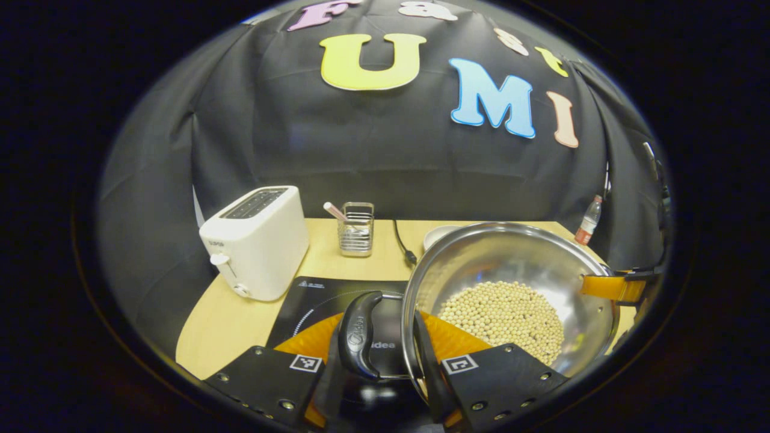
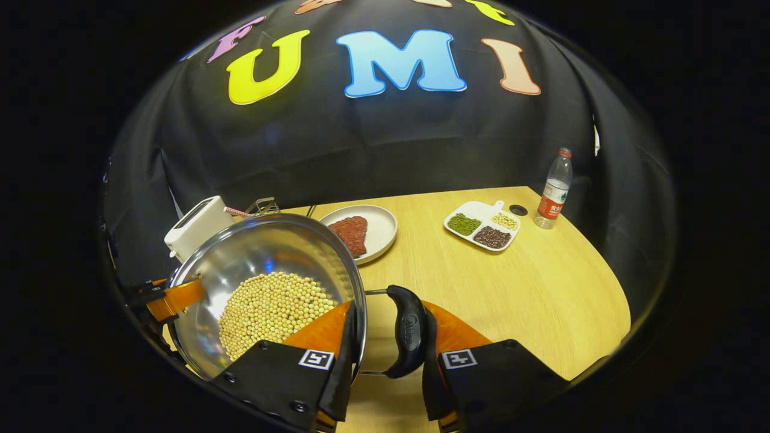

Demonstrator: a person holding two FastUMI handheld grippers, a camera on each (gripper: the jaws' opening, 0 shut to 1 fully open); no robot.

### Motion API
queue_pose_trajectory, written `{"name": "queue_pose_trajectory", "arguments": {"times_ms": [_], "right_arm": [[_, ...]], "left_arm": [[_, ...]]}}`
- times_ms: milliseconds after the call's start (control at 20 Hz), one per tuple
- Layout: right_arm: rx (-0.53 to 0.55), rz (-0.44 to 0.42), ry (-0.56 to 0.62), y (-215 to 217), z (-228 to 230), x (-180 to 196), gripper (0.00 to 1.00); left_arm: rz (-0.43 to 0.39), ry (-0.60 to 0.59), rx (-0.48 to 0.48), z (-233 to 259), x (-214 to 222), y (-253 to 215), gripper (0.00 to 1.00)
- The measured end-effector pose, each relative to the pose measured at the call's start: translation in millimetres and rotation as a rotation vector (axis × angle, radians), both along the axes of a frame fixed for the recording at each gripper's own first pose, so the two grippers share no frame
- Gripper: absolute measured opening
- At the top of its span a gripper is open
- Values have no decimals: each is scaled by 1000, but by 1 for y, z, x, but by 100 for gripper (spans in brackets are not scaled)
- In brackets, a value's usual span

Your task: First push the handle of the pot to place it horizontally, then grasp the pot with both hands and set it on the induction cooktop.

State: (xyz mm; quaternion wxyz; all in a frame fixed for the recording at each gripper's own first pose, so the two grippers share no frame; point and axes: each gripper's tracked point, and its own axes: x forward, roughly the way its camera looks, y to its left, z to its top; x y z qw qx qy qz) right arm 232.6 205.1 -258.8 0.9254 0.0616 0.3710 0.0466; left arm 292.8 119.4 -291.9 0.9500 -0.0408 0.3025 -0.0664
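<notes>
I hold the pot [image 1: 505, 300], loaded with pale beans [image 1: 502, 316], by both side handles so it stays level. The left hand-held gripper [image 1: 385, 373] is clamped across the left handle [image 1: 359, 343], above the induction cooktop [image 1: 313, 304] on the table [image 1: 222, 325]. The right hand-held gripper [image 2: 388, 367] grips the right handle [image 2: 410, 337] and rim. I judge the pot is not yet set down
</notes>
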Motion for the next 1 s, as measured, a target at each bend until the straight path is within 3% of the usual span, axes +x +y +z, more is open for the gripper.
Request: {"name": "queue_pose_trajectory", "arguments": {"times_ms": [50,100,700,750,1000], "right_arm": [[1,4,1,6,-1,1,51],[2,7,-2,13,-1,2,47],[15,53,15,86,-15,17,47],[14,57,17,92,-16,18,51],[15,72,33,111,-26,20,47]], "left_arm": [[2,1,1,-1,2,7,57],[4,1,1,-3,3,15,57],[47,17,16,-26,16,90,57],[51,20,14,-29,17,95,57],[68,37,15,-43,22,116,57]]}}
